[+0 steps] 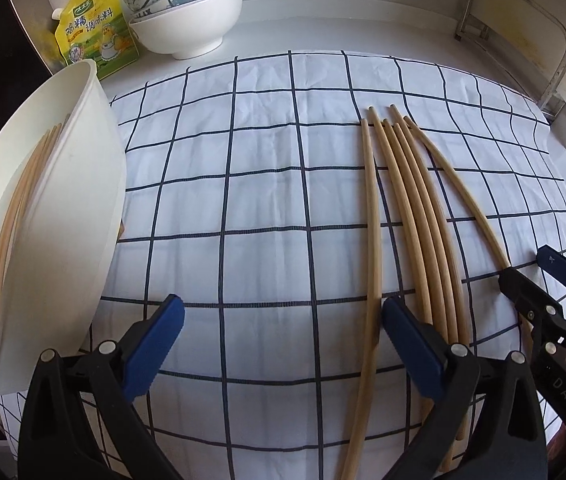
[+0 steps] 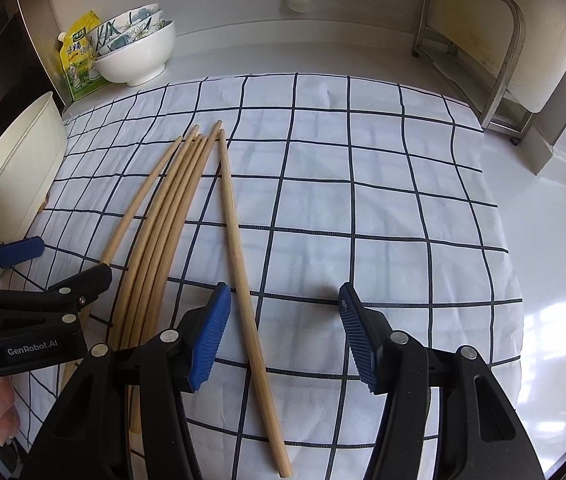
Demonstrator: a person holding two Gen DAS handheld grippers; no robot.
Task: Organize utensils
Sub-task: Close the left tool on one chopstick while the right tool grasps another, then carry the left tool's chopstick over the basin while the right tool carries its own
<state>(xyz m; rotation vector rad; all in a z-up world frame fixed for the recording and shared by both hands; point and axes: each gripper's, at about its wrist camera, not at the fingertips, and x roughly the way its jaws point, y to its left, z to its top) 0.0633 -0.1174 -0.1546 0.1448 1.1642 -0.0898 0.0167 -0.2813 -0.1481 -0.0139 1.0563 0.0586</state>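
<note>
Several wooden chopsticks [image 1: 415, 216] lie side by side on the checked cloth [image 1: 251, 184], also seen in the right wrist view [image 2: 171, 208]. One chopstick [image 2: 239, 248] lies apart on the right of the bundle. A white utensil holder [image 1: 63, 208] stands at the left with chopsticks [image 1: 15, 216] inside. My left gripper [image 1: 283, 344] is open and empty, low over the cloth, left of the bundle. My right gripper [image 2: 285, 336] is open and empty, with the lone chopstick just inside its left finger [image 2: 211, 336].
Stacked bowls [image 1: 187, 16] and a yellow seasoning bag [image 1: 91, 28] stand at the back left. A metal rack [image 2: 479, 52] stands at the back right. The white counter [image 2: 555, 264] runs along the cloth's right side.
</note>
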